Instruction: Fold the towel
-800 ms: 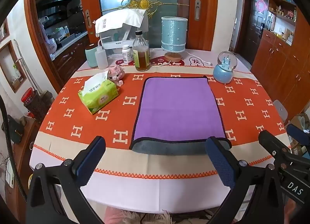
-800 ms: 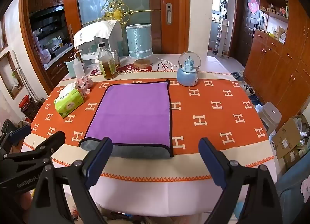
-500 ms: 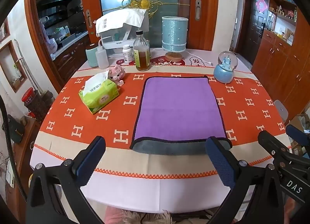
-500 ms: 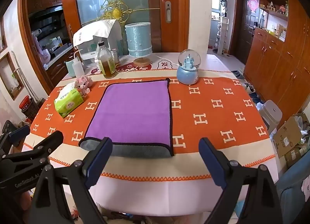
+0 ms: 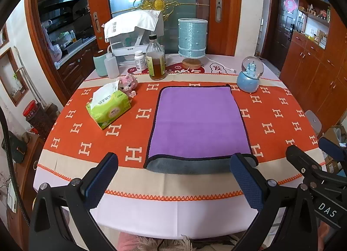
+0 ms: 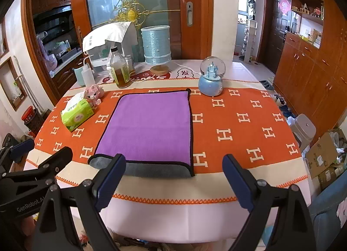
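towel (image 5: 198,120): purple face up, black-bound edge, flat on the orange-patterned cloth of the worktop (image 5: 173,188), roughly centred; grey underside shows as a band along the near edge
towel state: appears already doubled over once, judging by the grey layer that sticks out at the near edge; layers look slightly offset there
left gripper (image 5: 173,182): jaws spread wide, holding nothing; hovers above the near worktop edge, short of the towel's near edge
right gripper (image 6: 173,182): jaws likewise wide apart, empty; same height, towel lies toward its left finger
handling (judgement): plush microfibre, light, limp; will drape and sag from any pinch point, no stiffness to carry a fold; nap should grip the cloth beneath, so it may drag rather than slide
hold points (judgement): the two near corners, one per gripper, pinching both layers together at the bound edge; the binding gives a firmer bite than the open pile
risk: catching only the top layer, or the tablecloth with it
neighbours: tissue pack (image 5: 109,107) to the left, snow globe (image 5: 249,75) near the far right corner, oil bottle (image 5: 155,60) behind; all apart from the towel
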Demonstrator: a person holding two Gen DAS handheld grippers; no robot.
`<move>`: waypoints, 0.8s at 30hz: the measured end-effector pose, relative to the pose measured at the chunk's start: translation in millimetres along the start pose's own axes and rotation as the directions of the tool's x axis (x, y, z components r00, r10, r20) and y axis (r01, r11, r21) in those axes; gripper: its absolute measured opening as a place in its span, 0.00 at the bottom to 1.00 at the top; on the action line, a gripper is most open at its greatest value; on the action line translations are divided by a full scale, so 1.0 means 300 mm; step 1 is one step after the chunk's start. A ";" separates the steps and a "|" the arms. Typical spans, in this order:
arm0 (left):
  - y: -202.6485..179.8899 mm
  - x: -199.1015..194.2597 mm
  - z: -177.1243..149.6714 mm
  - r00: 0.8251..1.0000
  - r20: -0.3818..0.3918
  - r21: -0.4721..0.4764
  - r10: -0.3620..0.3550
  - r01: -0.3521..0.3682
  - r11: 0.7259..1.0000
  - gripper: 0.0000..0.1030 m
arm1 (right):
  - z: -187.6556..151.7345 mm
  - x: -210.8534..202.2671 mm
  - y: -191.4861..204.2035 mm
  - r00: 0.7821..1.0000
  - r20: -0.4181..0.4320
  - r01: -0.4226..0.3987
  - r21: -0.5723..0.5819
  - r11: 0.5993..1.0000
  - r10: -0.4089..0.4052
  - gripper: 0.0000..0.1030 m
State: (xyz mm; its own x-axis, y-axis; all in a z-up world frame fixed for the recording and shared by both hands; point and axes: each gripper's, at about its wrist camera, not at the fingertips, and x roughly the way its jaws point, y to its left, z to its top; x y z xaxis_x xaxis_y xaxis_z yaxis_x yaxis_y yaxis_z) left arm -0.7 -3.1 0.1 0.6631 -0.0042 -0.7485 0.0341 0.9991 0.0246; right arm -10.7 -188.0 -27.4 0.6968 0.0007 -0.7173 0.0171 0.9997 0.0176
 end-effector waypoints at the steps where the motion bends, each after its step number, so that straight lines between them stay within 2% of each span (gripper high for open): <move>1: -0.002 0.000 0.002 1.000 -0.001 0.001 0.000 0.000 1.000 0.99 | 0.001 0.000 -0.002 1.000 0.000 -0.001 -0.001 1.000 0.001 0.88; 24: -0.007 0.013 0.012 1.000 -0.012 0.002 -0.007 0.007 1.000 0.99 | 0.022 0.008 0.009 1.000 -0.005 -0.004 0.000 1.000 0.004 0.88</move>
State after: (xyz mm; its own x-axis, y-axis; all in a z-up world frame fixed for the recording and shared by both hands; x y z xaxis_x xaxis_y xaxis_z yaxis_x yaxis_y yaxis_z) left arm 4.4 -5.3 -0.5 0.6536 -0.0104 -0.7568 0.0399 0.9990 0.0208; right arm -4.4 -185.3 -24.5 0.6931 0.0053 -0.7208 0.0137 0.9997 0.0205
